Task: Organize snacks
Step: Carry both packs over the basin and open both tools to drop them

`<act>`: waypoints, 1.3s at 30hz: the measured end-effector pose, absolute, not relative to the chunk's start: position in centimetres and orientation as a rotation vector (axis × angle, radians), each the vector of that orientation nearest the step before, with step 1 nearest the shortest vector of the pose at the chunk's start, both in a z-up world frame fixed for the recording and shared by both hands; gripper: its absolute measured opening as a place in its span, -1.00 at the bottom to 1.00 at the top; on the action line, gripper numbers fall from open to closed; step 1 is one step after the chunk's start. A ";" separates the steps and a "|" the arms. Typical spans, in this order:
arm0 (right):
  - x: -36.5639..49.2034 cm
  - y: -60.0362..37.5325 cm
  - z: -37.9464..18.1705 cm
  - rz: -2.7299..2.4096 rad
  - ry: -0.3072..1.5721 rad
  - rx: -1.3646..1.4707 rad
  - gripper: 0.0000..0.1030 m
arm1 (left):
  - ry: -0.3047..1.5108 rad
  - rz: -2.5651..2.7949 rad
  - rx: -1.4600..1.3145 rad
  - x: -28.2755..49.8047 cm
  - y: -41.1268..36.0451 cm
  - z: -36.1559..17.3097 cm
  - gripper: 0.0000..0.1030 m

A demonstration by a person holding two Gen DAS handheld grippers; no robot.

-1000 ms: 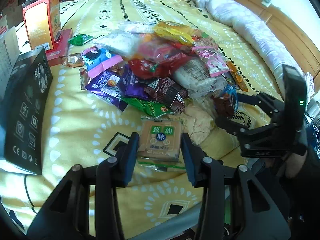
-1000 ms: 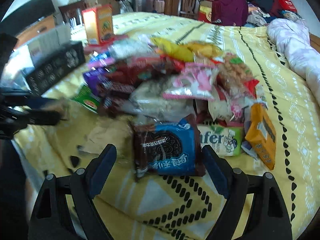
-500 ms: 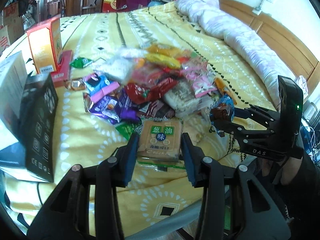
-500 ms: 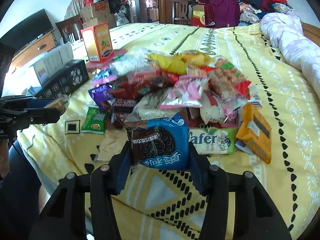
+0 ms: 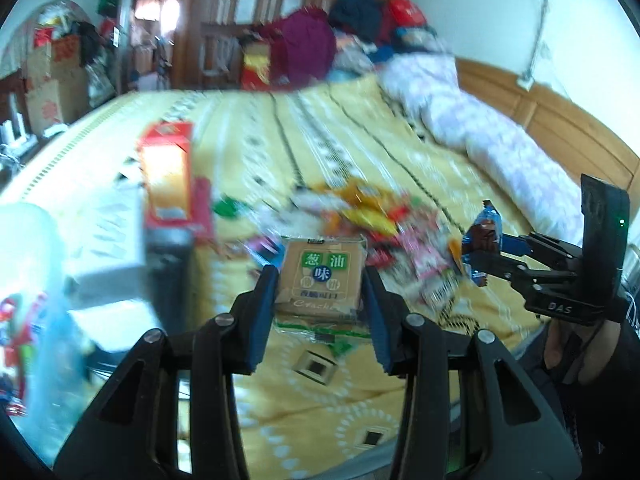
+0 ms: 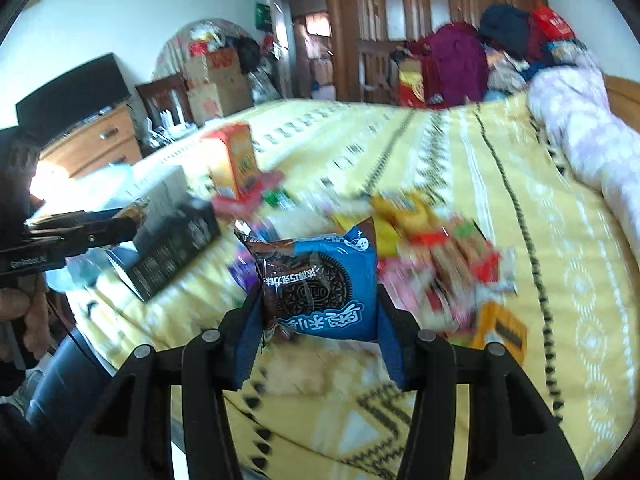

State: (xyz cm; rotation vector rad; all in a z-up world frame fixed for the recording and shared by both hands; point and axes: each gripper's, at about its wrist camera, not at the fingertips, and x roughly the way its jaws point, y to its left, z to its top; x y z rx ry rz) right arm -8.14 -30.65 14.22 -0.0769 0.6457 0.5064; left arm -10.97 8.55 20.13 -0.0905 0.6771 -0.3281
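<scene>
Left gripper point(image 5: 320, 300) clamps the tan cracker pack point(image 5: 323, 280), right gripper point(image 6: 318, 316) pinches the blue cookie packet point(image 6: 320, 284) (both above the snack pile point(image 5: 372, 220) on the bed point(image 5: 360, 140)); slick wrappers could slip out.

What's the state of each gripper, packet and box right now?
Left gripper: shut on cracker packet.
Cracker packet: held clear of the bed.
Right gripper: shut on cookie packet.
Cookie packet: held, lifted off the bed.
Snack pile: loose on the bedspread.
Orange box: upright.
</scene>
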 end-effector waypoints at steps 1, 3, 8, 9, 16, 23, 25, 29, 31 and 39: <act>-8.1 -29.9 15.2 0.526 0.631 -0.076 0.07 | 0.660 -0.310 -0.098 -11.2 9.5 20.7 -0.17; -8.0 -28.0 16.9 0.567 0.603 -0.076 0.07 | 0.632 -0.268 -0.113 -11.6 11.5 21.8 -0.17; -7.7 -21.1 21.2 0.714 0.535 -0.099 0.07 | 0.585 -0.117 -0.155 -13.2 18.1 23.2 -0.17; -7.6 -19.5 21.9 0.750 0.530 -0.098 0.07 | 0.579 -0.087 -0.170 -13.6 19.5 23.3 -0.17; -8.0 -7.1 24.7 1.004 0.536 -0.124 0.07 | 0.580 0.143 -0.269 -16.4 28.8 22.9 -0.17; -8.8 3.1 23.4 1.148 0.625 -0.161 0.07 | 0.649 0.273 -0.327 -16.9 33.6 20.7 -0.17; -9.4 5.3 22.9 1.168 0.641 -0.183 0.07 | 0.652 0.279 -0.335 -17.1 34.2 20.5 -0.17; -9.9 7.2 21.8 1.187 0.662 -0.209 0.07 | 0.653 0.273 -0.341 -17.3 34.5 20.3 -0.17; -10.0 8.0 21.4 1.187 0.671 -0.215 0.07 | 0.654 0.269 -0.345 -17.5 34.8 20.3 -0.17; -9.6 8.8 20.8 1.186 0.683 -0.223 0.07 | 0.653 0.258 -0.350 -18.0 35.8 20.4 -0.17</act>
